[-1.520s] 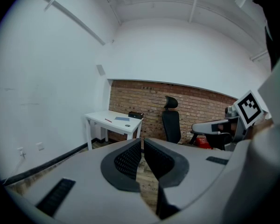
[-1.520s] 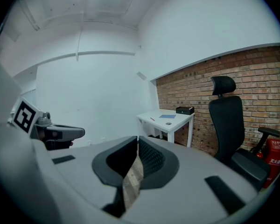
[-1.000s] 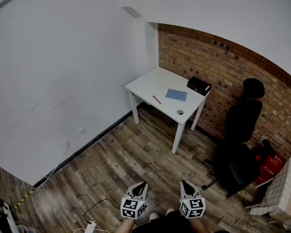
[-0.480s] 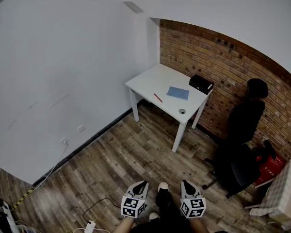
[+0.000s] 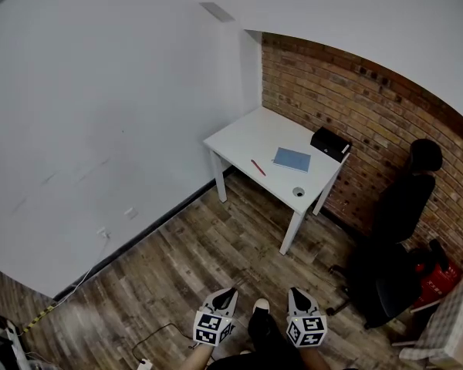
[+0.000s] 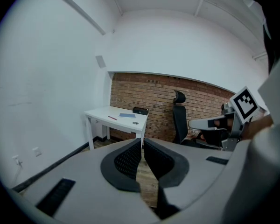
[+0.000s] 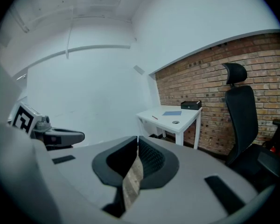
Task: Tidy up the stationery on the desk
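Note:
A white desk [image 5: 247, 139] stands in the corner where the white wall meets the brick wall. On it lie a red pen [image 5: 258, 167], a blue notebook [image 5: 292, 159], a black box [image 5: 329, 144] and a small round object [image 5: 298, 192]. My left gripper [image 5: 226, 292] and right gripper [image 5: 294, 292] are at the bottom of the head view, far from the desk and above the wooden floor. Both are shut with nothing between the jaws. The desk [image 6: 101, 114] is small in the left gripper view, and the desk [image 7: 189, 117] is likewise distant in the right gripper view.
A black office chair [image 5: 397, 241] stands right of the desk by the brick wall. A red object [image 5: 437, 277] and a pale box [image 5: 452, 322] sit at the far right. A cable and power strip [image 5: 146, 361] lie on the floor at lower left. My foot [image 5: 260, 307] shows between the grippers.
The desk and chair have shifted right and a little down in the head view as I walk toward them. Both grippers keep their place in the frame, still shut.

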A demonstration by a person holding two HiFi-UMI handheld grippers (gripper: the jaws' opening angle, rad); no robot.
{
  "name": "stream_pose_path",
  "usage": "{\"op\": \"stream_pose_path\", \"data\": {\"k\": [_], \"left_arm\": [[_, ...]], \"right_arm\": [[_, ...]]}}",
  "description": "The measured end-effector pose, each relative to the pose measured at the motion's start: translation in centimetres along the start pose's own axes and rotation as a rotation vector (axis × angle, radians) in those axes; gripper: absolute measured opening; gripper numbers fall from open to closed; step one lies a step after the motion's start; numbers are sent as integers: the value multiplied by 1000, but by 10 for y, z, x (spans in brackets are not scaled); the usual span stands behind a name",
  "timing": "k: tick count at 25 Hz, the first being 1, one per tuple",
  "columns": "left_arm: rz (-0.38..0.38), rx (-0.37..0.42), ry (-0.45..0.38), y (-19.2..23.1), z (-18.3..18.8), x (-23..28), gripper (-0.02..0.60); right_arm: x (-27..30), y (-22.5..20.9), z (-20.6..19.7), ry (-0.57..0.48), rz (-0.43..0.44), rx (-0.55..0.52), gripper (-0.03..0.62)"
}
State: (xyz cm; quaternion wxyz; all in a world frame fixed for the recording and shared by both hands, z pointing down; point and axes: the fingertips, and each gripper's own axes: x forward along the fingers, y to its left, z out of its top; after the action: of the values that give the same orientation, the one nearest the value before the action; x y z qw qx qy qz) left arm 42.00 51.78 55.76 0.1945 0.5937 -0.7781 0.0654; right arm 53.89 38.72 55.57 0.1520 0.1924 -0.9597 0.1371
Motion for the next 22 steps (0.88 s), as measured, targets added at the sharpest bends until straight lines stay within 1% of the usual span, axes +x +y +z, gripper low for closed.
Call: {"op": "stream_pose_path", "data": {"k": [5,9,14,18,22], "left_arm": [[8,12,4,30,30,47,31],[8,26,11,46,60,87,31],[12,44,12,64,92,138,31],[22,49,19,77,108,171,31],[41,46,22,90,119,193,31]], "right_arm": [[55,-20,31,-5,11,6,23],[95,-43,62,-17,12,16,23],[142,-72,88,-19,16,28,23],[176,-92,105,-22,28,34,23],[206,-105,117,-16,43,29,23]]}}
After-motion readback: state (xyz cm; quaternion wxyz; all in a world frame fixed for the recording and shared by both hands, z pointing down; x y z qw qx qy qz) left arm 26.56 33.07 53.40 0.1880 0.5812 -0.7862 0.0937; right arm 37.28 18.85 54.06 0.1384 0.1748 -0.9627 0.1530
